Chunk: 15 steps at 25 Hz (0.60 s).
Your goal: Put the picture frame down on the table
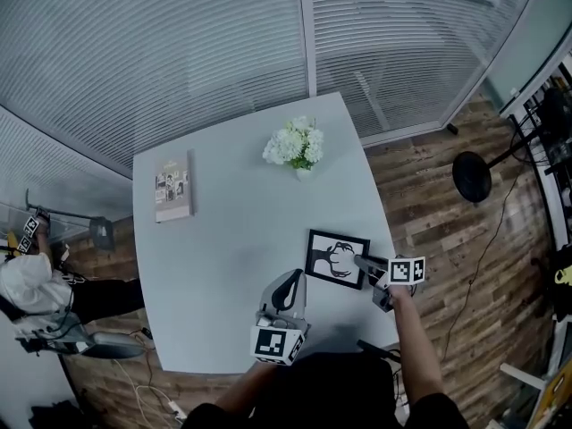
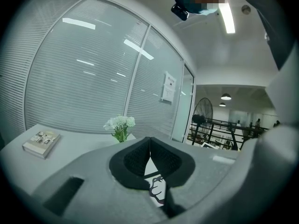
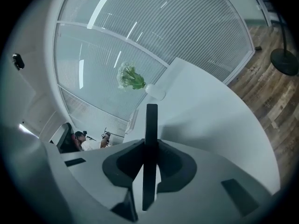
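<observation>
The picture frame (image 1: 335, 257), black-edged with a black-and-white print, is at the front right part of the grey table (image 1: 223, 239). My right gripper (image 1: 360, 261) is shut on its right edge. In the right gripper view the frame (image 3: 151, 125) stands edge-on between the jaws of the right gripper (image 3: 150, 148). I cannot tell whether the frame touches the tabletop. My left gripper (image 1: 288, 286) is to the frame's left near the table's front edge, shut with nothing in it. In the left gripper view the pads of the left gripper (image 2: 149, 148) meet, and part of the frame (image 2: 157, 191) shows below them.
A small vase of white flowers (image 1: 296, 147) stands at the far middle of the table, and a book (image 1: 173, 186) lies at the far left. A glass wall with blinds is behind. A round-based black stand (image 1: 472, 175) is on the wooden floor at the right. A person (image 1: 27, 284) crouches at the left.
</observation>
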Motion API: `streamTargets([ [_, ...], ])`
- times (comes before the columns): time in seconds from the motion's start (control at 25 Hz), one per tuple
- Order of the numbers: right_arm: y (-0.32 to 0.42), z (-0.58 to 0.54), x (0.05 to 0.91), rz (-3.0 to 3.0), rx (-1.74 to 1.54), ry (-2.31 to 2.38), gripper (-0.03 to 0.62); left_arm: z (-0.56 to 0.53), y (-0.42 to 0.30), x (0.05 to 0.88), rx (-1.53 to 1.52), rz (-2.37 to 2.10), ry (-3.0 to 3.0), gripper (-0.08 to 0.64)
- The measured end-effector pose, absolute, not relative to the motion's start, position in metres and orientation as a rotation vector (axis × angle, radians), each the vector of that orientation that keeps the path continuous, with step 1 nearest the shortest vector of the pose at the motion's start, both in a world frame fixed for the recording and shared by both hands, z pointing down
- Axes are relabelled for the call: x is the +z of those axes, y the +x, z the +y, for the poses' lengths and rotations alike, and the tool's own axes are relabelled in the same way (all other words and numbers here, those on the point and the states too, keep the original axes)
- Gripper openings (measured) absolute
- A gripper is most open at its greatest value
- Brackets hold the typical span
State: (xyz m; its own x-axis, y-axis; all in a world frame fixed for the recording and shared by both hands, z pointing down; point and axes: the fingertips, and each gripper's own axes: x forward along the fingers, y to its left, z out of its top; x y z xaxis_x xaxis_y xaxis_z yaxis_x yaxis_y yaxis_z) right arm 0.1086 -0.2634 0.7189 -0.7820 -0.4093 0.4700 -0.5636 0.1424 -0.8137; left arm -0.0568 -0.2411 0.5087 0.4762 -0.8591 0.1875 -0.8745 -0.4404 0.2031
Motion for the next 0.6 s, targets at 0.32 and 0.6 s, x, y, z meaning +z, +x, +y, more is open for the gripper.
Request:
streamTargets([
  [0.32, 0.116, -0.279, 0.745, -2.196, 1.647, 1.034, 0.067, -0.24, -0.058, 0.514, 0.1, -1.48, 2.429, 0.017],
  [0.6, 0.117, -0.294, 0.76, -2.167, 1.636, 1.048, 0.067, -0.25, -0.053, 0.524, 0.118, -1.463, 2.42, 0.017],
])
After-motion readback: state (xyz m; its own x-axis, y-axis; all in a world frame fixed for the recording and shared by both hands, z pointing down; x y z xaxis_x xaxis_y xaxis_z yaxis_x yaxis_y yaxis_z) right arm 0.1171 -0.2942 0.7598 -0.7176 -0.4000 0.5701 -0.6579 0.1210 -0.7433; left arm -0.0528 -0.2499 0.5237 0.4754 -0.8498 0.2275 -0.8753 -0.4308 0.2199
